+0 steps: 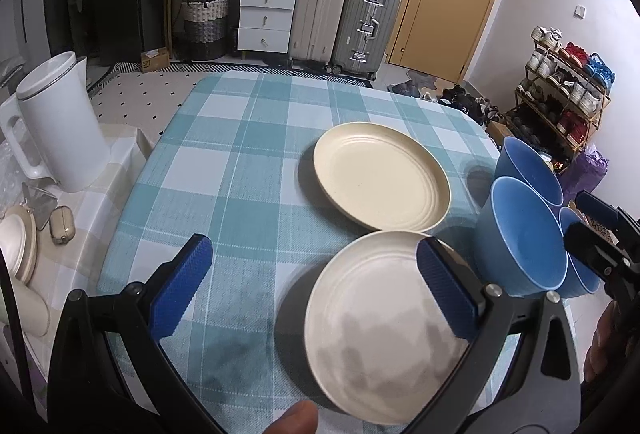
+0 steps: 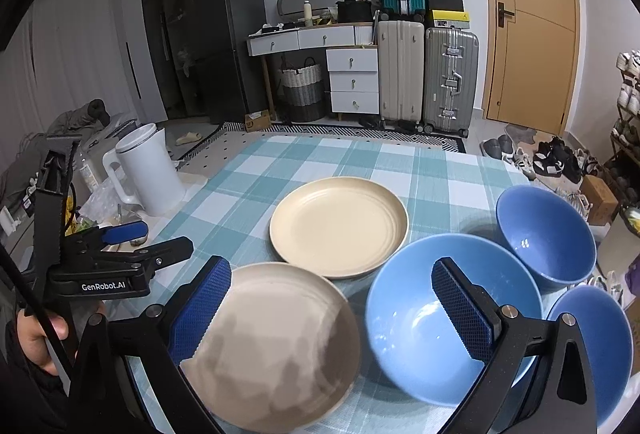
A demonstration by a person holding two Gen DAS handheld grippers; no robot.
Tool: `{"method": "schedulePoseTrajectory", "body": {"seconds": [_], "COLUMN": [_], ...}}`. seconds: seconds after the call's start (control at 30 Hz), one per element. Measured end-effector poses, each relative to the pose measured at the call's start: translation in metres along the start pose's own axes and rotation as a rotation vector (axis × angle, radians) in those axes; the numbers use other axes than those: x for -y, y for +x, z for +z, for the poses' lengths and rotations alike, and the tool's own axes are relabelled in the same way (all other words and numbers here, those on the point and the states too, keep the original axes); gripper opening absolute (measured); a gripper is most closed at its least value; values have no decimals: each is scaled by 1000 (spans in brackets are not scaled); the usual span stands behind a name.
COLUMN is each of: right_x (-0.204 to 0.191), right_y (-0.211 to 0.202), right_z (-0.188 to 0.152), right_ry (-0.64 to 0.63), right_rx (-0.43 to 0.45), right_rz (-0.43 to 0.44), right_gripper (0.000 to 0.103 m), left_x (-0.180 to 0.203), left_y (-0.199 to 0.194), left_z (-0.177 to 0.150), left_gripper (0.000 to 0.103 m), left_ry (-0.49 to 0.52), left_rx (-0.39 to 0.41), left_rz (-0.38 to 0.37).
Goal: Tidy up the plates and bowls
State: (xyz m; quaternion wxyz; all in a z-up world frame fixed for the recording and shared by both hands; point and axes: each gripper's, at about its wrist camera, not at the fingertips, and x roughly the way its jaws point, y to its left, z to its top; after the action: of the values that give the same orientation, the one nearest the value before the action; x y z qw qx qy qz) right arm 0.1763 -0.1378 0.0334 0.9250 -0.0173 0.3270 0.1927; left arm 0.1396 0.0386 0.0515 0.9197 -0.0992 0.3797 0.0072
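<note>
Two cream plates lie on the checked tablecloth (image 1: 224, 170): the far plate (image 1: 380, 176) (image 2: 340, 226) and the near plate (image 1: 376, 338) (image 2: 276, 346), close beside each other. Three blue bowls stand by the table's right edge: the big middle bowl (image 1: 520, 238) (image 2: 452, 318), the far bowl (image 1: 528, 170) (image 2: 546, 232) and the near bowl (image 2: 592, 350). My left gripper (image 1: 316, 286) is open above the near plate's left part. My right gripper (image 2: 332, 310) is open too, one finger over the near plate and the other over the middle bowl. Neither holds anything.
A white kettle (image 1: 60, 122) (image 2: 148, 170) stands on a side surface to the left, with small items around it. The bowls sit close to the table's right edge. Suitcases (image 2: 424, 74), drawers and a shoe rack (image 1: 560, 94) stand beyond the table.
</note>
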Motion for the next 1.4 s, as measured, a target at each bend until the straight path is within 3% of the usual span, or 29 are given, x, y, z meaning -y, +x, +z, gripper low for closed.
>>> {"method": "schedulePoseTrajectory", "body": {"seconds": [1.03,1.4], "right_x": [39,55], "right_y": [64,94], "right_z": [38,44], "right_ry": [15,17], "right_rx": [-79,-153], "right_rz": [1,-7], "right_gripper": [102,102], "left_x": [-13,-24], "left_y": [69,98], "left_z": [39,41], "left_gripper": [102,102], "left_ry": [-31,-53], "left_rx": [-77,-104], "left_rz": [9,10]}}
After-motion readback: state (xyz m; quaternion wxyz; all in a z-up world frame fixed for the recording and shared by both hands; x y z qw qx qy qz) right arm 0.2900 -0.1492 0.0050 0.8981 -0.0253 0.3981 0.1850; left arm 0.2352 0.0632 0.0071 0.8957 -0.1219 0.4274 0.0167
